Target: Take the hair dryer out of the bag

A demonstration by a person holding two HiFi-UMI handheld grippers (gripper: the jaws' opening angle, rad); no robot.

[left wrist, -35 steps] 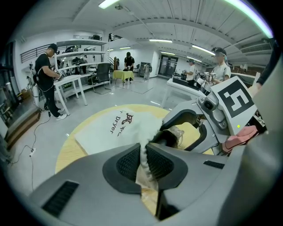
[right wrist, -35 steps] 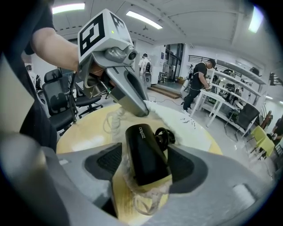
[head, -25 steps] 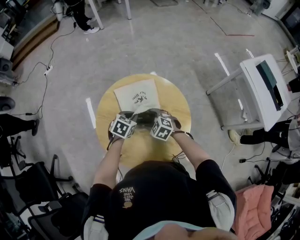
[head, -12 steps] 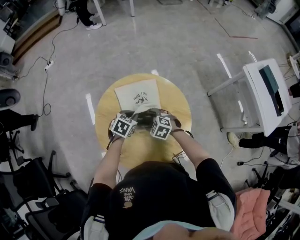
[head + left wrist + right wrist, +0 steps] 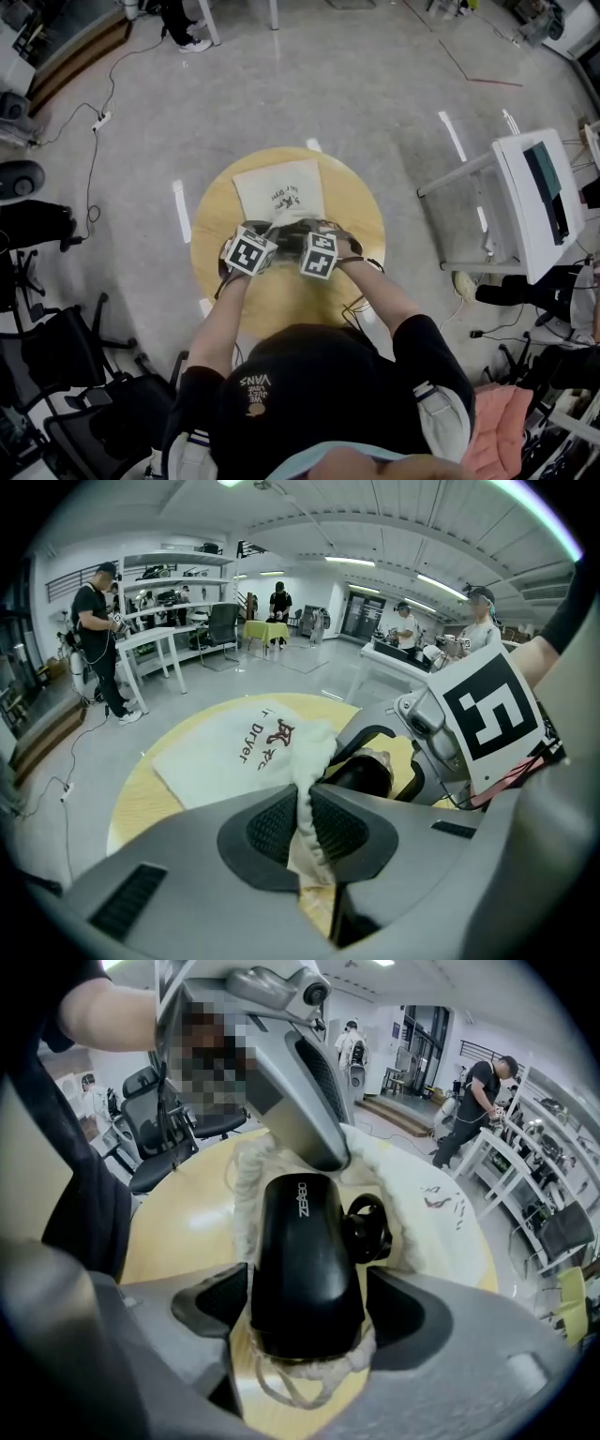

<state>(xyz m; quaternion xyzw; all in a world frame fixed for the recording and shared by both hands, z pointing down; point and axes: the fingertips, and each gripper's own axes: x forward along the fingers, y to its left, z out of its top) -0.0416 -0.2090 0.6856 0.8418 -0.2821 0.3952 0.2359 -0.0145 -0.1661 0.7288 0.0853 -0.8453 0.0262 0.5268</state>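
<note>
Hair dryer (image 5: 305, 1260), black and glossy, lies in the open mouth of a white cloth bag (image 5: 279, 192) on the round wooden tabletop (image 5: 211, 223). The bag's puckered rim runs round the dryer's near end, and a loop of drawstring (image 5: 291, 1393) trails below it. The rest of the bag is spread flat across the far half of the tabletop, with dark lettering on its upper face.

The person bends over the near edge with both tools side by side at the bag's mouth. The left claw (image 5: 305, 832) is clenched on a gathered fold of the rim, the white fabric squeezed tight between its ribbed pads. The right claw (image 5: 307, 1307) is spread wide, straddling the dryer's body. One pad sits right beside the casing and the other stands visibly clear, so it is released and not gripping.
</note>
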